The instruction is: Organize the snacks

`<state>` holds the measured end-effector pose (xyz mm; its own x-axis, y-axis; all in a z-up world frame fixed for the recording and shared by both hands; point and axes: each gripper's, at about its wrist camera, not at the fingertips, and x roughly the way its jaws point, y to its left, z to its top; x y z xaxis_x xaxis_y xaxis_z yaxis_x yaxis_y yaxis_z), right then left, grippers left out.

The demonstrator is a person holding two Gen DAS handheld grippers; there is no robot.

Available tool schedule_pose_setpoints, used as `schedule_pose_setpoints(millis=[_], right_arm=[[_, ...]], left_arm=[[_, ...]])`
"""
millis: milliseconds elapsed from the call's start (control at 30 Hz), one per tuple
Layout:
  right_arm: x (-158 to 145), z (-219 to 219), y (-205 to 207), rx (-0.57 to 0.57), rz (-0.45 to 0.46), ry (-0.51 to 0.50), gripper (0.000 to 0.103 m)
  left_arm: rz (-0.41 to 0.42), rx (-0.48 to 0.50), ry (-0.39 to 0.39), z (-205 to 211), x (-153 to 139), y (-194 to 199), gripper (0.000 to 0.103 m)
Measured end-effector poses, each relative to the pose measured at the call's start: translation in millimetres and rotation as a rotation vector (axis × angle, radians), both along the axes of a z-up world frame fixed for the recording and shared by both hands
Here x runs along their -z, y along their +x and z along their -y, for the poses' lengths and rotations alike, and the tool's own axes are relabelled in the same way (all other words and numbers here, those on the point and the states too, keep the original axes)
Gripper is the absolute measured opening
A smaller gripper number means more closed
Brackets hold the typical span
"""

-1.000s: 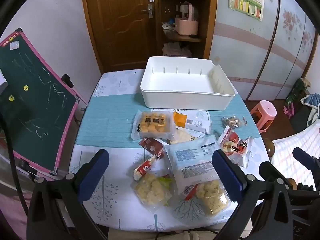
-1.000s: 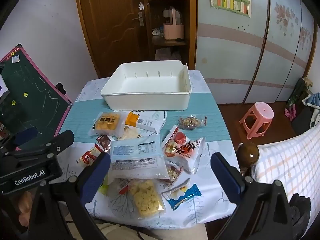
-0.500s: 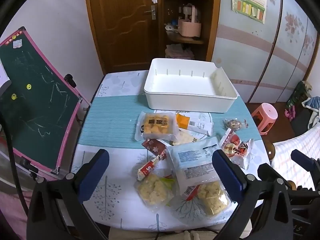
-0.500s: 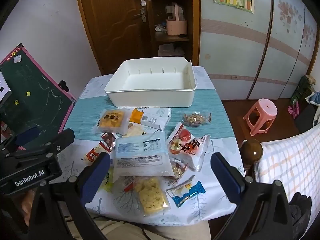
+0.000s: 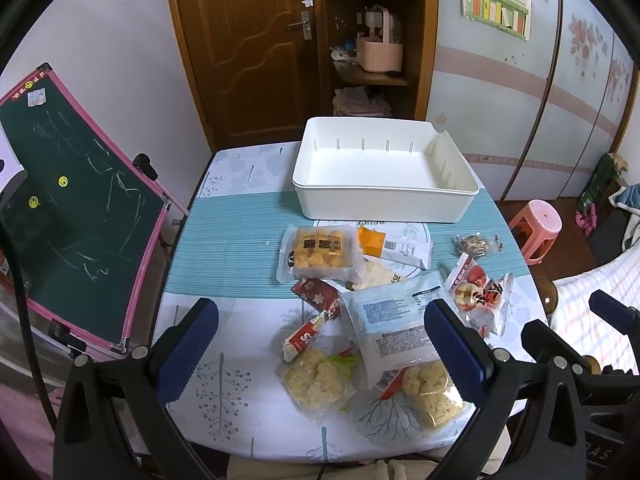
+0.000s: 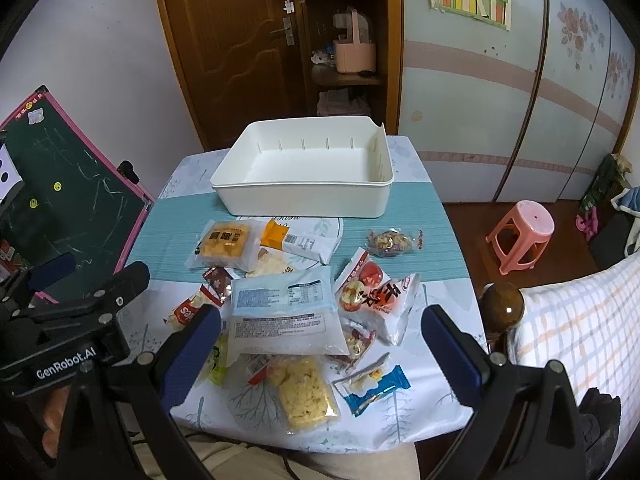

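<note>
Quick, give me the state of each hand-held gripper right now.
Left hand-held gripper: open, holding nothing, above the snack packets.
Right hand-held gripper: open, holding nothing, above the snack packets.

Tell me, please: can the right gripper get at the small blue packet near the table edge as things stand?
Probably yes. The right gripper is open and holds nothing, and the blue packet lies uncovered below it, at the near right of the snack pile, with only its upper corner tucked near another wrapper.
</note>
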<state>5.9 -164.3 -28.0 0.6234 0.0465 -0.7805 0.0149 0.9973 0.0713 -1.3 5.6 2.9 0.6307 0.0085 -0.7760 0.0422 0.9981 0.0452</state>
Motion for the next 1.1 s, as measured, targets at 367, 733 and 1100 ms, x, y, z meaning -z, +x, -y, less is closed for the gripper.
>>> schedule_pose_setpoints(millis=[367, 733, 1100], right_arm=[[-0.9, 0.0, 0.9, 0.000, 0.000, -0.002, 0.101], [-1.7, 1.5, 1.4, -0.001, 0.000, 0.000, 0.101], [-2.7, 2.4, 3.0, 0.003, 0.000, 0.001, 0.101]], left_arm=[[0.008, 0.001, 0.020, -0.5, -1.0, -2.0, 0.102], [0.006, 0.000, 0.021, 0.5, -1.4, -1.6, 0.102], [0.003, 0.006, 0.021, 2.8, -2.9, -1.8, 0.102]])
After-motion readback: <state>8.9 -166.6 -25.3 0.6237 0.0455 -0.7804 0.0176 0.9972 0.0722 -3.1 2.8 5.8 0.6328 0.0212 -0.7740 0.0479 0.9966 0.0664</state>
